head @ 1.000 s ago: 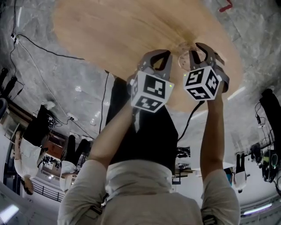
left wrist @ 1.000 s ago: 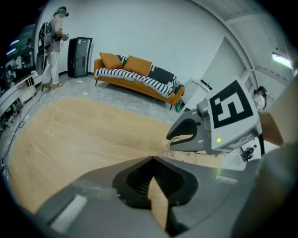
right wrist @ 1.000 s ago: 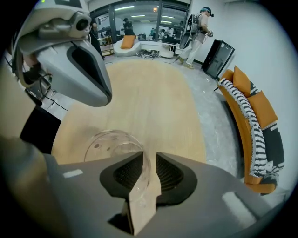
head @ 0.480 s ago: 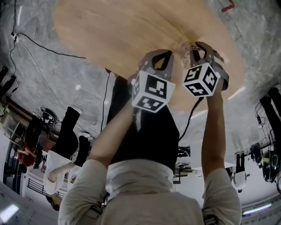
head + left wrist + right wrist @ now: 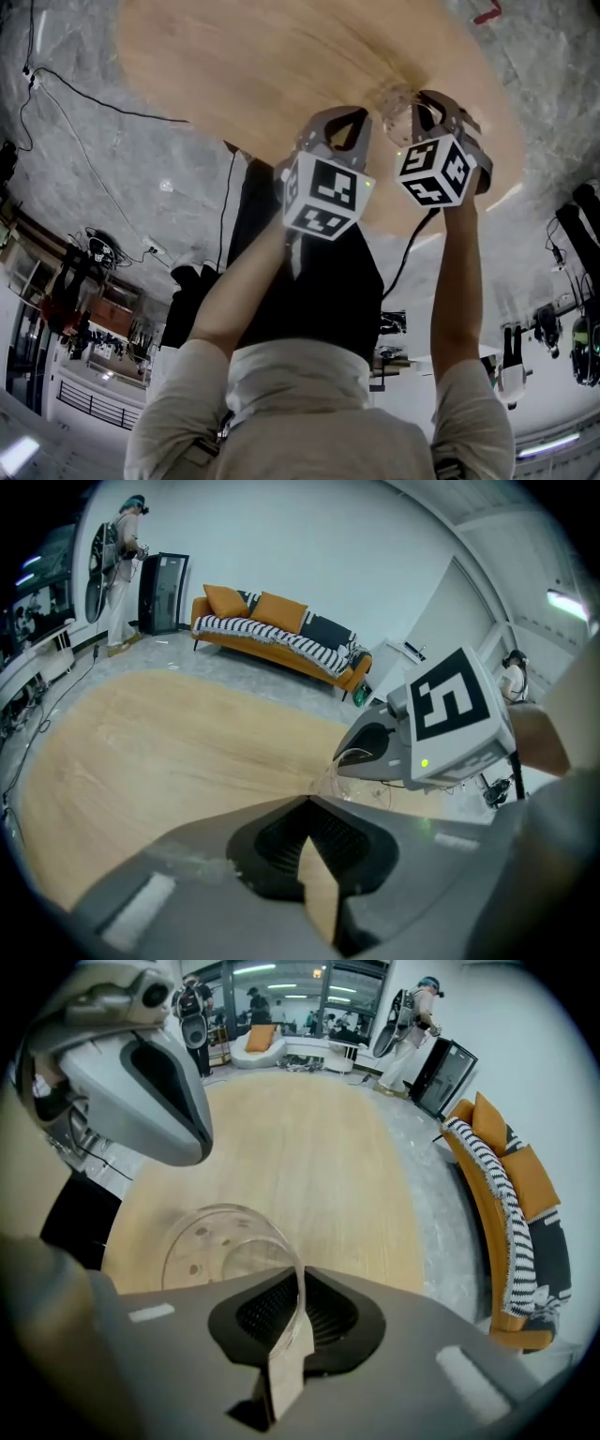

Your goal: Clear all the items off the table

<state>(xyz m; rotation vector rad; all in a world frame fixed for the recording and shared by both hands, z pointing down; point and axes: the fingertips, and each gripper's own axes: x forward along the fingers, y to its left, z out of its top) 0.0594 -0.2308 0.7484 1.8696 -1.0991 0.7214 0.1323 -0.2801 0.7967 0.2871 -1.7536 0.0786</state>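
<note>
At left, the left gripper (image 5: 307,803) hovers over the round wooden table (image 5: 262,66) with its jaws pinched together on nothing. To its right, near the table's near right edge, stands a clear plastic cup (image 5: 211,1241). The right gripper (image 5: 300,1274) is closing its jaws over the cup's thin wall at the rim, one pad inside and one outside. The cup looks light, slick and easily crushed, so a gentle pinch just below the rim appears the safest hold.
</note>
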